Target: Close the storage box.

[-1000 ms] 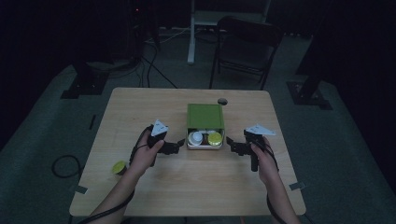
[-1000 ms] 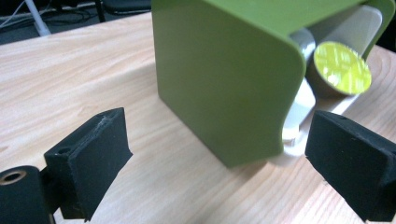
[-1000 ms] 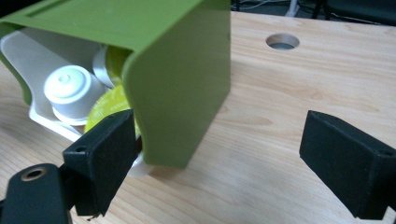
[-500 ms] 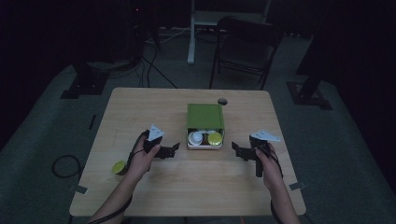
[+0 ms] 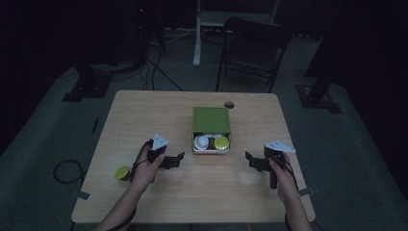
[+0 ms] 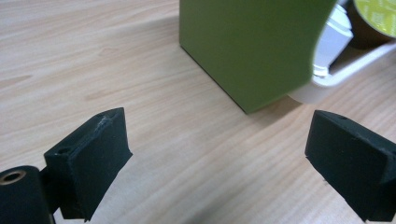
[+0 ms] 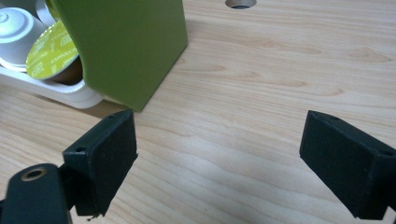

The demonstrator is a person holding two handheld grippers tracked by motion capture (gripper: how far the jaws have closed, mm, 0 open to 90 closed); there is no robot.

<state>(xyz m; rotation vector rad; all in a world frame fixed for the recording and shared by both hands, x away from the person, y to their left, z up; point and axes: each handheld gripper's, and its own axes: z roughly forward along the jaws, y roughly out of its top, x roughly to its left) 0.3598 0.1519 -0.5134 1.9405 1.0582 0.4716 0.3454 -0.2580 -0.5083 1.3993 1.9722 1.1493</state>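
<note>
A pale wooden table (image 5: 144, 120) stands on a dark floor, with a black chair (image 5: 252, 45) beyond its far edge. A cable hole (image 5: 229, 104) sits near the far edge, just past the green box (image 5: 211, 120). The box stands at the middle of the table, and a white tray (image 5: 210, 149) slides out of its near side, touching it. In the tray lie a white pod (image 5: 203, 142) and a yellow-lidded pod (image 5: 221, 143), side by side. A lone yellow pod (image 5: 122, 173) rests near the left edge, toward the near-left corner.

The left gripper (image 5: 179, 159) lies left of the tray, held by the left hand (image 5: 146, 166); its jaws stand wide apart with nothing between them, and its own view shows the box side and tray corner ahead. The right gripper (image 5: 249, 160) sits right of the tray in the right hand (image 5: 281, 175), jaws likewise spread and empty.

Against half a second ago, both grippers have drawn slightly outward and toward the near edge, away from the tray; a second ago they sat closer still to it. The box, tray and pods have not moved.
</note>
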